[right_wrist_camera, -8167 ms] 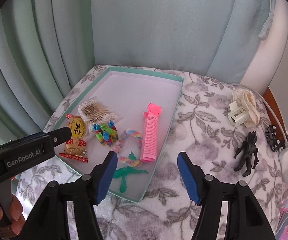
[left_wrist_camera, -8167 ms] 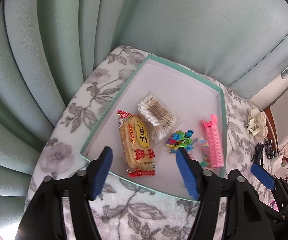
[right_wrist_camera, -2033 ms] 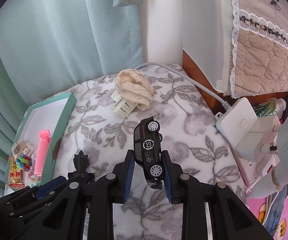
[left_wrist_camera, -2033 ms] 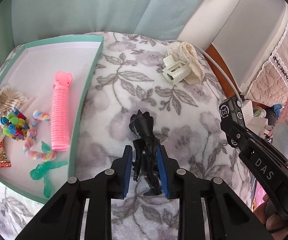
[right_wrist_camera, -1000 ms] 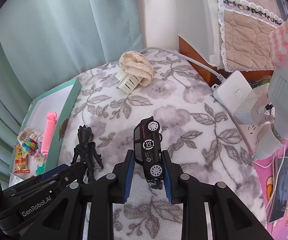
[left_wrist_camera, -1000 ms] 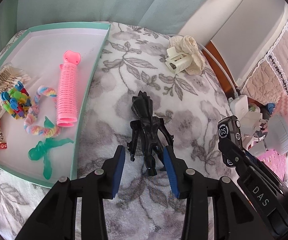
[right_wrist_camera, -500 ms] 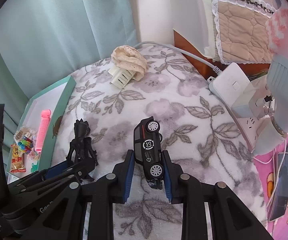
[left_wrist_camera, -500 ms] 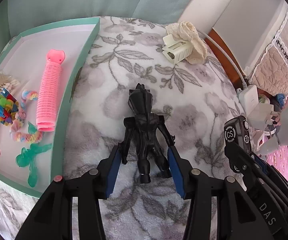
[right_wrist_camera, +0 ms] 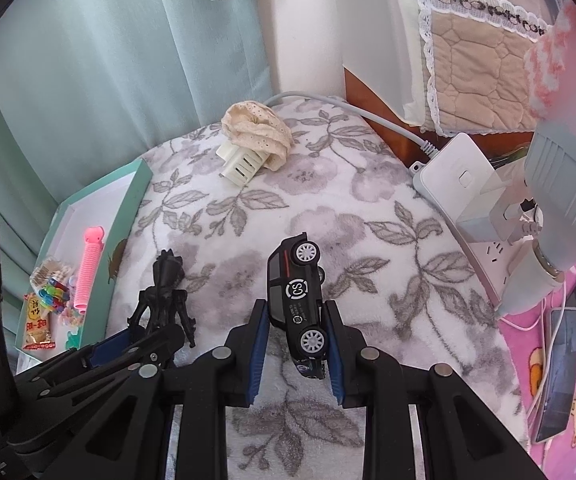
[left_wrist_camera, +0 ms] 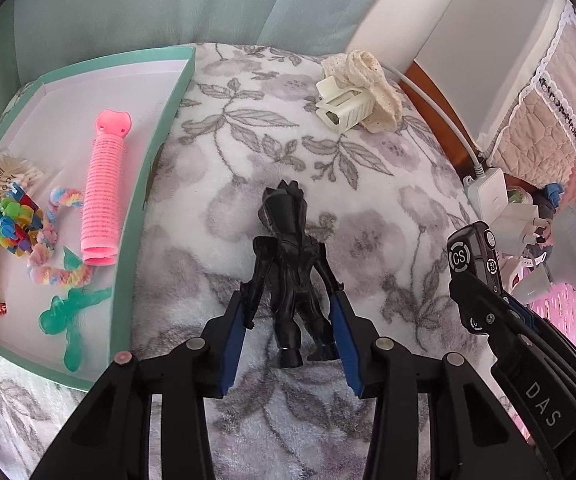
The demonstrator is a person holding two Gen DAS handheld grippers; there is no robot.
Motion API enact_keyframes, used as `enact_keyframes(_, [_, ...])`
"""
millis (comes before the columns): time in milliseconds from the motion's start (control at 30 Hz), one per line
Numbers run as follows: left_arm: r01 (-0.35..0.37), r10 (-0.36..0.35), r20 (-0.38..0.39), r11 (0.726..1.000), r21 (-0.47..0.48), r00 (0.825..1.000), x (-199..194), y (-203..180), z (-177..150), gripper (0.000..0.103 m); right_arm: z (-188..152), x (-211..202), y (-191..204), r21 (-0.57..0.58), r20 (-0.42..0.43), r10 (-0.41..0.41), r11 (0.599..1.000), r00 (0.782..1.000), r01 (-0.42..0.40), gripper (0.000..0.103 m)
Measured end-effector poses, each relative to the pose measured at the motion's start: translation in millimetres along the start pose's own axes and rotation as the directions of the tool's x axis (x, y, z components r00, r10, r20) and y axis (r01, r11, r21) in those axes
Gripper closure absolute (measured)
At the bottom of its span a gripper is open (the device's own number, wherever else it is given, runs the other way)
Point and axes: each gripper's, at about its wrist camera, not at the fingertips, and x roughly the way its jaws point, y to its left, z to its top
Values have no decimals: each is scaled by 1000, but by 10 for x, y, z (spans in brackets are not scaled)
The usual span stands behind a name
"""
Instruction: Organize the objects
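- Black figure (left_wrist_camera: pixel 288 280), frame centre, lies on the floral blanket (left_wrist_camera: pixel 368 208): stiff, light, spindly limbs, so grip the torso.
- Left tongs (left_wrist_camera: pixel 290 332) straddle its legs, narrower than a second ago, not clamped.
- Right tongs (right_wrist_camera: pixel 294 344) still hold the toy car (right_wrist_camera: pixel 298 300) aloft.
- Green tray (left_wrist_camera: pixel 150 172), left, awaits.
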Motion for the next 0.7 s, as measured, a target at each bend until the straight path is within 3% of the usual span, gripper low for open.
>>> enact_keyframes(33, [8, -8, 6, 1000, 0, 1000, -32, 9, 7, 78, 10, -18, 11, -1, 6, 2, 1000, 1000, -2, 74])
enact_keyframes(367, [72, -71, 53, 997, -18, 996, -220, 127, 46, 94, 60, -81, 175, -34, 25, 2, 999, 1000, -1, 74])
enact_keyframes(700, [111, -109, 93, 993, -27, 990, -332, 245, 17, 97, 31, -73, 282, -60, 21, -1, 998, 1000, 2, 74])
